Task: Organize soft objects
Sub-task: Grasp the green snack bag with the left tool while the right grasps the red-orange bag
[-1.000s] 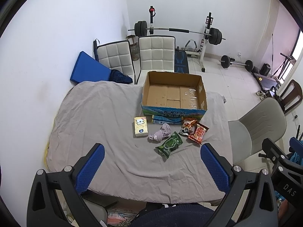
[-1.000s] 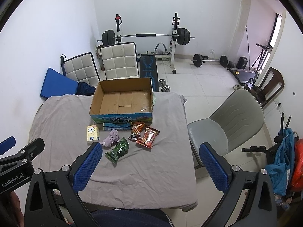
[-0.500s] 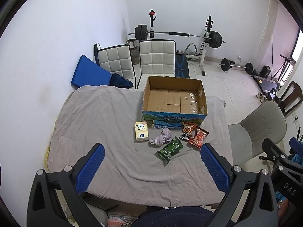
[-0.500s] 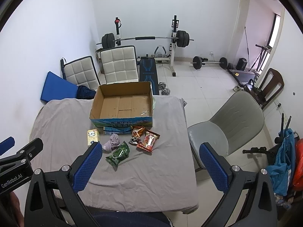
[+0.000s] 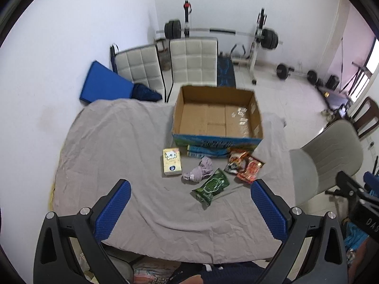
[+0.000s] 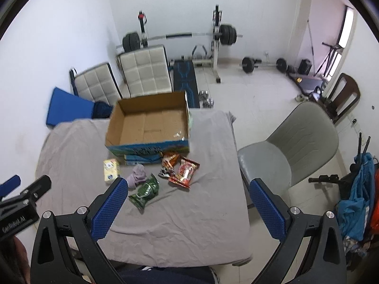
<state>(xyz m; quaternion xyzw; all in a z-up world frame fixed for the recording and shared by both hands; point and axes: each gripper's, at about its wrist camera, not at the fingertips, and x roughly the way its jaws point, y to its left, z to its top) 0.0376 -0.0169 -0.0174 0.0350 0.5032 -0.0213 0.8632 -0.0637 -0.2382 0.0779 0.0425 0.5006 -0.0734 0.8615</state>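
An open, empty cardboard box [image 5: 216, 118] [image 6: 149, 123] sits on the grey-sheeted table [image 5: 118, 146] [image 6: 201, 201]. In front of it lie a yellow tissue pack [image 5: 172, 164] [image 6: 110, 170], a crumpled purple cloth [image 5: 199, 172] [image 6: 137, 175], a green packet [image 5: 211, 186] [image 6: 145, 190], a red snack packet [image 5: 249, 169] [image 6: 185, 171] and a dark orange packet [image 5: 235, 161] [image 6: 168, 164]. My left gripper [image 5: 189, 206] is open and empty, high above the table's near edge. My right gripper [image 6: 187, 203] is open and empty, also well above the table.
A grey chair [image 5: 331, 156] [image 6: 291, 151] stands at the table's right side. Two white padded chairs [image 5: 191, 61] [image 6: 144, 73], a blue mat [image 5: 104, 85] and a barbell rack [image 6: 215, 35] stand beyond the table. Blue clothing [image 6: 360, 196] hangs at the far right.
Both grippers have pulled back and risen a little, so the table and objects look slightly smaller and lower. Nothing on the table has moved.
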